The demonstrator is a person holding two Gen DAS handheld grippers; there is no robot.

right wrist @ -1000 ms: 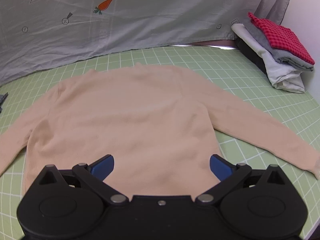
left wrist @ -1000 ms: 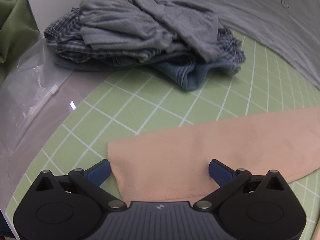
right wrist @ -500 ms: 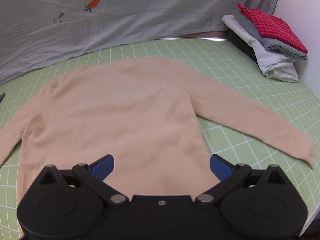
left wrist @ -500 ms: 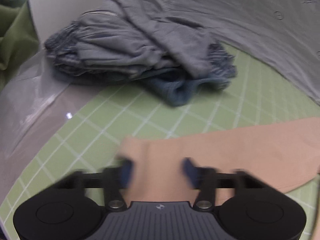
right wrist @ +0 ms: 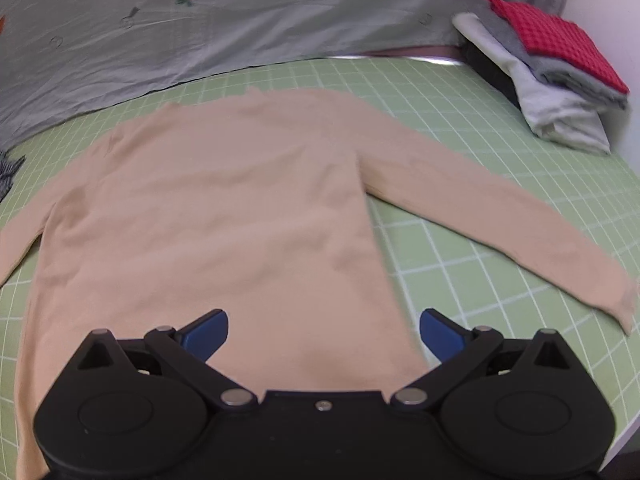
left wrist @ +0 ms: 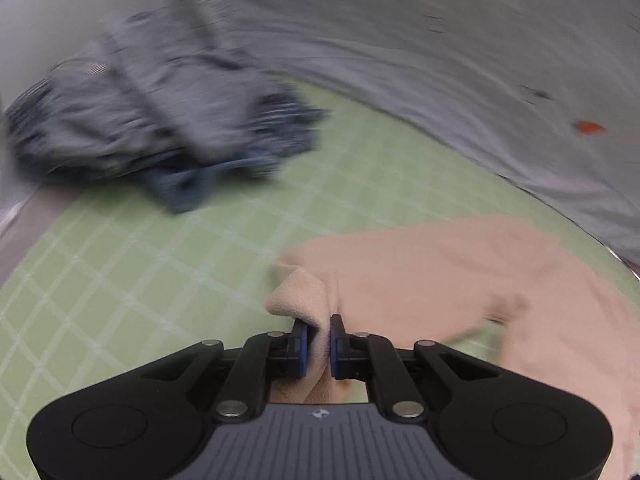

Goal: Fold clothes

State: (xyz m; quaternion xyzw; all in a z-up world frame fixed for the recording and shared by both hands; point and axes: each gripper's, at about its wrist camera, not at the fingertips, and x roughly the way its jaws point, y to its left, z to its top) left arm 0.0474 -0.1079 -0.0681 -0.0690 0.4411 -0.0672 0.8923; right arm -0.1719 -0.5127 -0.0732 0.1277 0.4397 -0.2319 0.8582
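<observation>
A peach long-sleeved sweater [right wrist: 224, 208] lies flat on the green grid mat [right wrist: 500, 128], its right sleeve [right wrist: 500, 224] stretched toward the mat's edge. In the left wrist view my left gripper [left wrist: 319, 340] is closing its jaws on the cuff of the left sleeve [left wrist: 308, 300], and the cloth is pinched between the blue pads and lifted off the mat [left wrist: 160, 280]. My right gripper [right wrist: 323, 330] hangs open above the sweater's bottom hem near its right corner, with nothing gripped.
A heap of unfolded grey and blue clothes [left wrist: 152, 128] lies at the mat's far left. A folded stack topped by a red checked cloth [right wrist: 552, 68] sits at the far right. A grey sheet with a carrot print [right wrist: 240, 20] hangs behind.
My left gripper went from wide open over the sleeve's cuff to closed on it, then carried it up and to the right. My right gripper drifted toward the sweater's right hem corner, still open.
</observation>
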